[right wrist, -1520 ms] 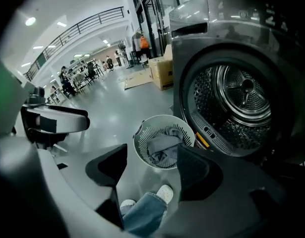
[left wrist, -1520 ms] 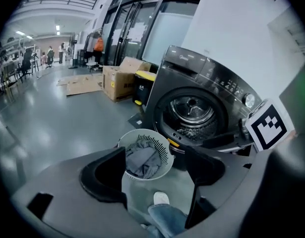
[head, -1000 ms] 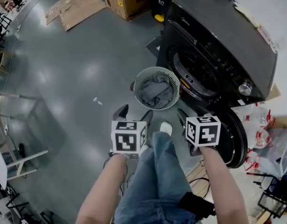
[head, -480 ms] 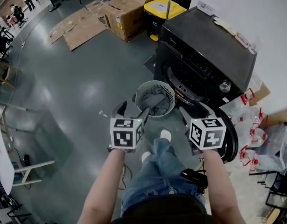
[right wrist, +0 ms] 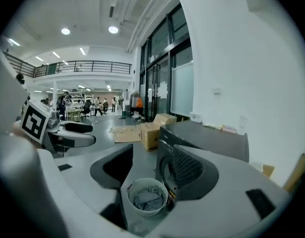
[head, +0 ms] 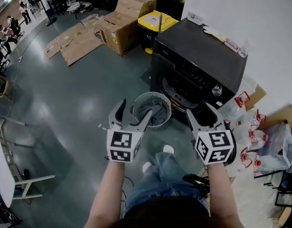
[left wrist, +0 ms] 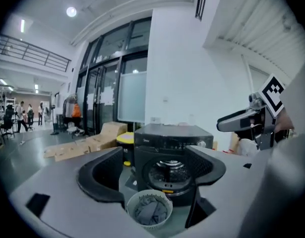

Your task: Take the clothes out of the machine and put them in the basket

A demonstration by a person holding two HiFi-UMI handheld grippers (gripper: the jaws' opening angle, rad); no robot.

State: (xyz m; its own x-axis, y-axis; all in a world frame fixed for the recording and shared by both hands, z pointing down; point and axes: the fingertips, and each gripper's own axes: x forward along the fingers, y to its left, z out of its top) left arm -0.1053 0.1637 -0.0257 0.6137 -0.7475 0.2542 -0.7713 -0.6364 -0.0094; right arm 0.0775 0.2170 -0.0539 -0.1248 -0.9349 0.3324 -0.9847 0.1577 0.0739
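A black front-loading washing machine [head: 198, 68] stands by the white wall, its round drum opening [left wrist: 172, 170] facing me. On the floor in front of it sits a white mesh basket [head: 153, 109] holding grey clothes [left wrist: 150, 211]. My left gripper [head: 134, 112] is open and empty, raised in the air to the basket's left. My right gripper [head: 201, 113] hangs to the basket's right, in front of the machine; its jaws have just been closing, with nothing between them. In the right gripper view, the basket [right wrist: 147, 197] shows through the gap in the gripper [right wrist: 152, 170].
Cardboard boxes [head: 124, 18], a yellow bin [head: 157, 23] and flattened cardboard [head: 74, 39] lie beyond the machine. Plastic bags with red bottles [head: 259, 132] crowd the floor at the right. My jeans leg and white shoe [head: 167, 149] stand just behind the basket. People move far off at the upper left.
Both grippers have risen well above the floor and now point more level. The basket and machine look smaller and farther off. The right jaws have narrowed a little.
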